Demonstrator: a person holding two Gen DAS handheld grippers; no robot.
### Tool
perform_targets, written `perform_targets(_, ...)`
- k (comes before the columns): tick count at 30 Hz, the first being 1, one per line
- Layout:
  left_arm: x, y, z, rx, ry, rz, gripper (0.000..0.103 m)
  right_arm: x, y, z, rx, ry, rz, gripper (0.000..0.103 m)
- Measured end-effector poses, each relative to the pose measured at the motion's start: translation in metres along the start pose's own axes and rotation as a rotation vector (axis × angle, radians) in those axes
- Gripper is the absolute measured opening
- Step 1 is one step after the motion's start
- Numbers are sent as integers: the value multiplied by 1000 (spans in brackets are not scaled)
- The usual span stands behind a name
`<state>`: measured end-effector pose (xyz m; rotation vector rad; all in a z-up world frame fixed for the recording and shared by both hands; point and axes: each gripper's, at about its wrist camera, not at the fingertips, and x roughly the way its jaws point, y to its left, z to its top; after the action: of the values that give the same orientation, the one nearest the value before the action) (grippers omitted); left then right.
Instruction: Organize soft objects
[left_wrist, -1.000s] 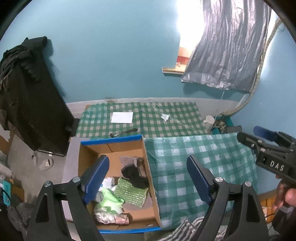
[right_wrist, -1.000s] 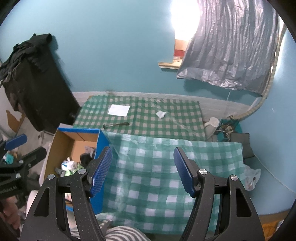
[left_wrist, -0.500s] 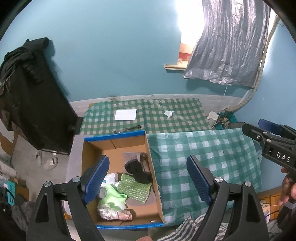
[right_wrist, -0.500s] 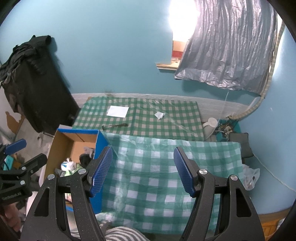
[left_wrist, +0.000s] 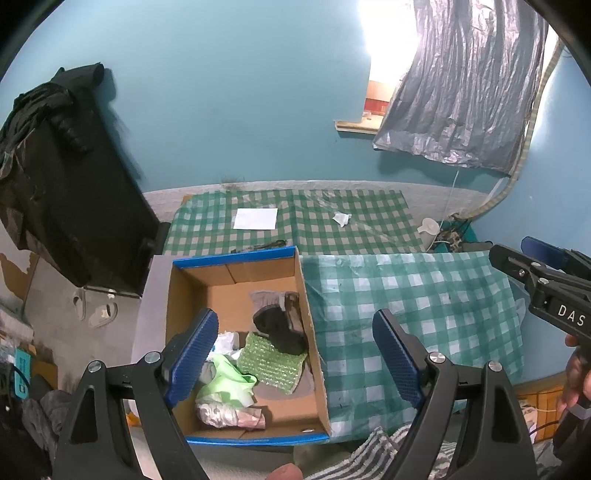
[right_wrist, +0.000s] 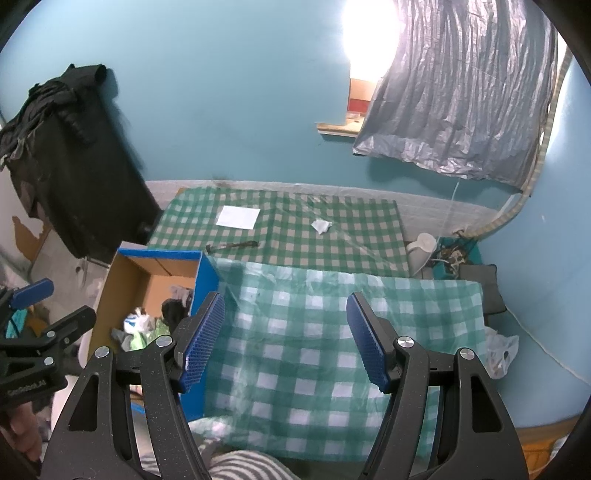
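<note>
Jumbled soft objects (left_wrist: 258, 354) inside cardboard box (left_wrist: 236, 271)

White letters "DAS" stand on the black plastic body of the right gripper (left_wrist: 546, 284), seen at the right edge of the left wrist view (more letters may run past the edge, can't tell). In the right wrist view, small pale letters sit on the black plastic body of the left gripper (right_wrist: 40, 325) at the bottom left, approx. "GenRobot.AI", but they are tiny and blurry, so that is not sure. The white square paper sheet (left_wrist: 255, 218) on the far green checked cloth (left_wrist: 325, 225) shows no words.
</note>
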<state>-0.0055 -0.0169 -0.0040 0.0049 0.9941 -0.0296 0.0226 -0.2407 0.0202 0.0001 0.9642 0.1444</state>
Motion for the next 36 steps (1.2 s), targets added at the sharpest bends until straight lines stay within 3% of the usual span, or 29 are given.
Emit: perform_targets(36, 3, 6, -5, -16, 30, 19, 87, 2, 5, 0, -5, 6, 2, 68)
